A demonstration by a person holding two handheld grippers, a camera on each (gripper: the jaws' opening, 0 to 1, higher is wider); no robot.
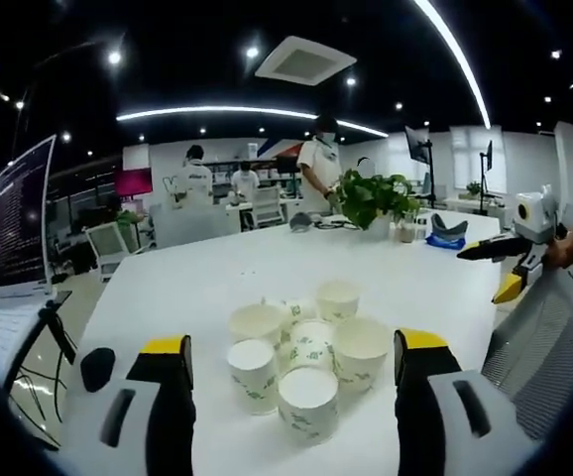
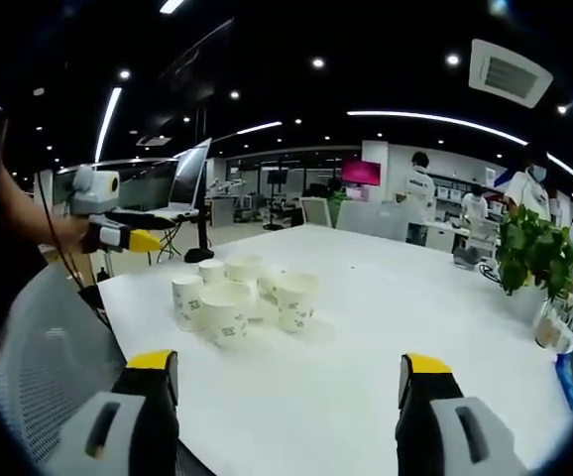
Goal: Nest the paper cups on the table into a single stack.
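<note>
Loosely clustered, green-printed paper cups [image 1: 296, 362] bear no readable writing on the table [image 1: 217, 278]; both grippers' jaws spread wide, empty.

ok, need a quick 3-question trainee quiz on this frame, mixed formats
1. True or false: the paper cups are already nested into one stack.
2. Multiple choice: the potted plant stands A) among the cups, B) on the white table beyond the cups, C) on the floor.
3. Short answer: how do the jaws of the left gripper stand, and do they hold anything?

Key
1. False: they stand as a loose cluster, all separate.
2. B.
3. Apart, holding nothing; the cluster lies ahead between them. The right gripper is likewise open and empty.
</note>
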